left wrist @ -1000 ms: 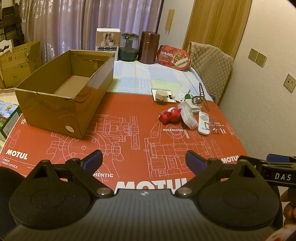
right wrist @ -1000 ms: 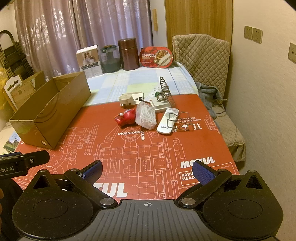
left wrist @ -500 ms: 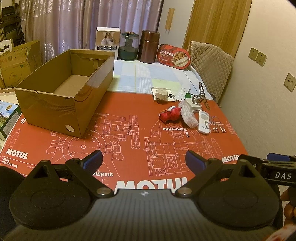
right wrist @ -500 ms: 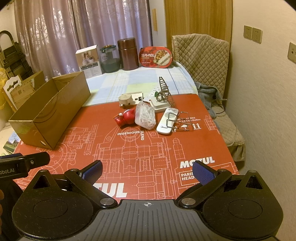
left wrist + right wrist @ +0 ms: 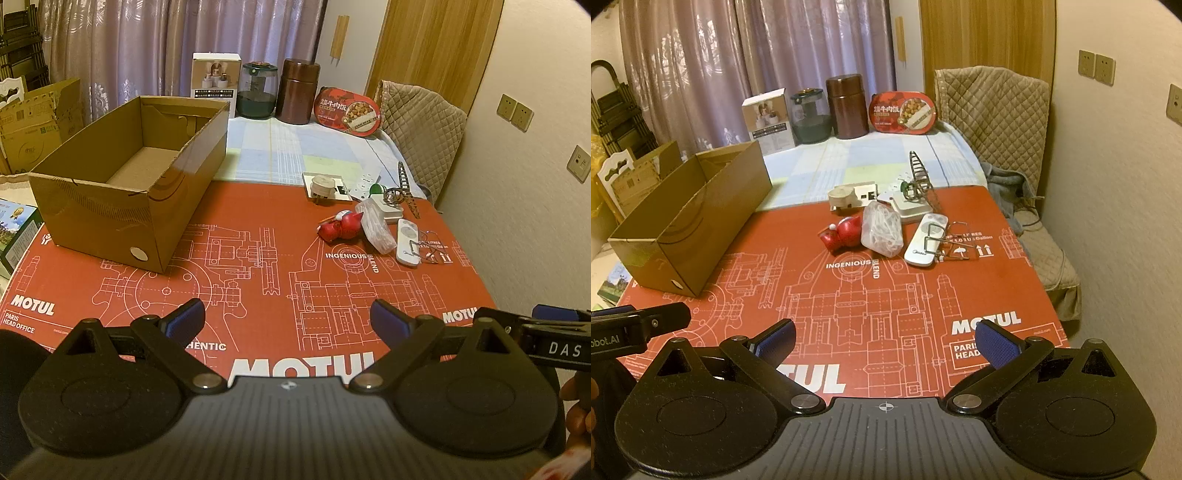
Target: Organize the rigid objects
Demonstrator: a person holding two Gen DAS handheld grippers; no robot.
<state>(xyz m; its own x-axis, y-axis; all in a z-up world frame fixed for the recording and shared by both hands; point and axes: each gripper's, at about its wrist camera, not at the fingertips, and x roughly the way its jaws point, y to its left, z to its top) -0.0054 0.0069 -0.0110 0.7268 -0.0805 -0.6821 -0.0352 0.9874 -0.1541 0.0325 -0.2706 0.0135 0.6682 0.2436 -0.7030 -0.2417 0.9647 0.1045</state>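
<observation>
An open cardboard box [image 5: 122, 192] [image 5: 690, 218] stands at the left of the red mat [image 5: 277, 273] [image 5: 871, 295]. A cluster lies at the mat's far right: a red toy [image 5: 341, 229] [image 5: 844, 236], a clear bag of white pieces [image 5: 375, 229] [image 5: 882, 230], a white remote [image 5: 406, 242] [image 5: 925, 240], a wire puzzle [image 5: 951, 242], a beige plug [image 5: 321, 184] [image 5: 844, 195] and a metal spiral piece [image 5: 402, 192] [image 5: 919, 181]. My left gripper [image 5: 287, 319] and right gripper [image 5: 884, 339] are both open and empty, over the mat's near edge.
A white carton [image 5: 216, 75], a dark jar [image 5: 256, 90], a brown canister [image 5: 297, 90] and a red food tray [image 5: 347, 114] stand at the table's far end. A quilted chair [image 5: 997, 122] is beyond the right corner. A wall runs along the right side.
</observation>
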